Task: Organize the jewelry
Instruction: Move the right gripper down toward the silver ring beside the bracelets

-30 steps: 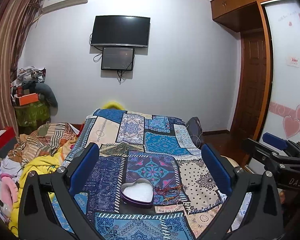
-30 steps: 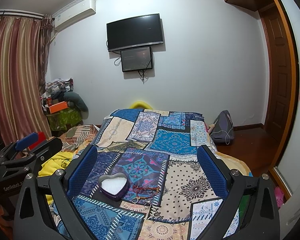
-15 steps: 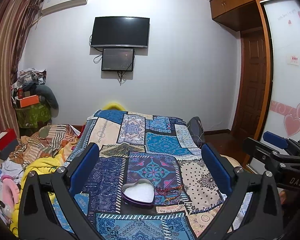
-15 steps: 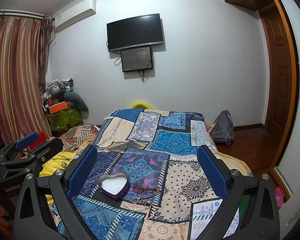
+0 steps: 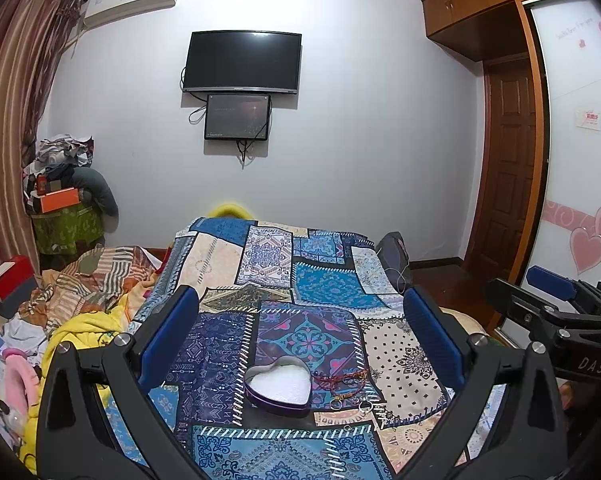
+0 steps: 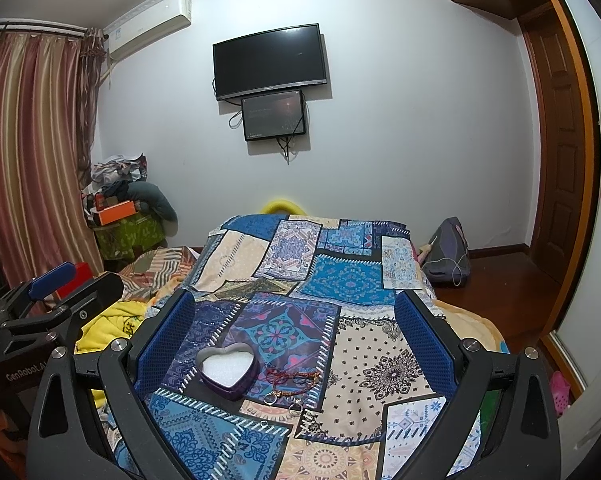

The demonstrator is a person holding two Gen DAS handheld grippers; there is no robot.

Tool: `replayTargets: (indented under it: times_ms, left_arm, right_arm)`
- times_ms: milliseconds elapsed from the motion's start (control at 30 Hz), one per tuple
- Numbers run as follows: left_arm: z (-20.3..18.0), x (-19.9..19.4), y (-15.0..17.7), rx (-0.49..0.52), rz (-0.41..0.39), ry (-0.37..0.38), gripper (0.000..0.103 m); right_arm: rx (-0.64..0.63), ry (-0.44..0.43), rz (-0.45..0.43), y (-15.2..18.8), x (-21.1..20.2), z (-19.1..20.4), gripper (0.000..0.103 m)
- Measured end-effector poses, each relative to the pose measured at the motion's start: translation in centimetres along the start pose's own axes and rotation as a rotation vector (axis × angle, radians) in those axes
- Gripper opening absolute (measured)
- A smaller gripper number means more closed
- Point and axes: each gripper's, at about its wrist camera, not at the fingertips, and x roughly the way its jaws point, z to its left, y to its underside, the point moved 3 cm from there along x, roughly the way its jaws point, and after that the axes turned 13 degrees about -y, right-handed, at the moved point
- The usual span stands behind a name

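Jewelry [image 5: 346, 384] lies loose on the bed, right of the heart tin [image 5: 278, 384].
Both my jaws hang released, holding nothing, poised to gather it.

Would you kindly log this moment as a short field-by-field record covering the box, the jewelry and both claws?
surface: patchwork bedspread
container: heart-shaped tin, lid off, white lining showing, nothing visible inside
jewelry: red cord bracelets and small rings lying loose on the bedspread, right of the tin
left claw: open, empty, above the bed, touching nothing
right claw: open, empty, above the bed, touching nothing
task state: no jewelry in the tin yet
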Motion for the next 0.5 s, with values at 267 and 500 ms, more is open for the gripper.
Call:
replayTargets:
  times_ms: [267, 500]
  left_arm:
    - [-0.1, 2.1, 0.6, 0.019, 0.067, -0.005, 0.103]
    - [-0.7, 5.1, 2.4, 0.040, 0.160, 0.011, 0.103]
  right_arm:
    - [0.006, 0.020, 0.032, 0.8, 1.3, -0.9, 0.099]
    - [0.018, 0.065, 0.109, 2.4, 3.8, -3.1, 0.099]
